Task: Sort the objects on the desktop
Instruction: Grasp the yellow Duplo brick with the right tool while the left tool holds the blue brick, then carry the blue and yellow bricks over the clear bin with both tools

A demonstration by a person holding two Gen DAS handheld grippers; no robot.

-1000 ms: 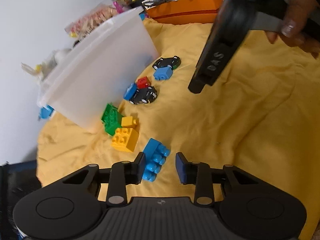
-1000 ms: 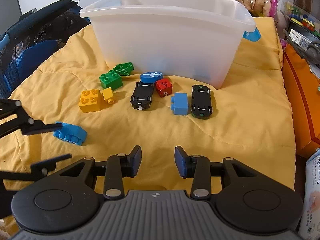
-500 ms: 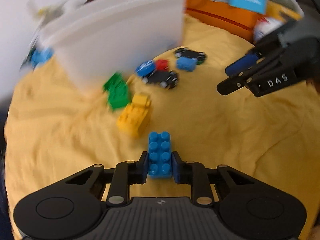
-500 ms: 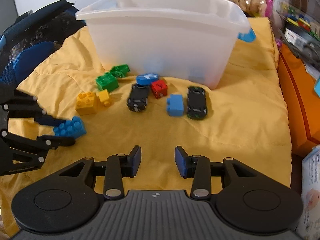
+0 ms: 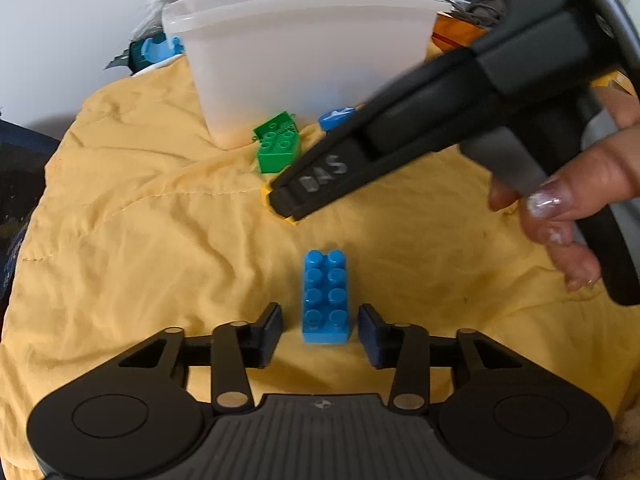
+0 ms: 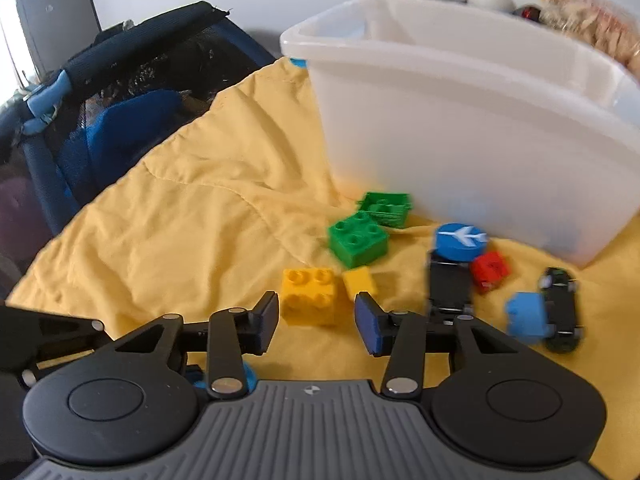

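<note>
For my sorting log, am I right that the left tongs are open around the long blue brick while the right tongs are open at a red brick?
Not quite: in the right wrist view the right tongs are open at a yellow brick, not red. The left tongs are open around the long blue brick.

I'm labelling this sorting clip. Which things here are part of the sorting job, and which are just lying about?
Part of the job:
long blue brick
yellow brick
green brick
blue airplane disc
black toy car
white bin

Lying about:
snack bag
dark mesh playpen
yellow blanket, only the work surface
</note>
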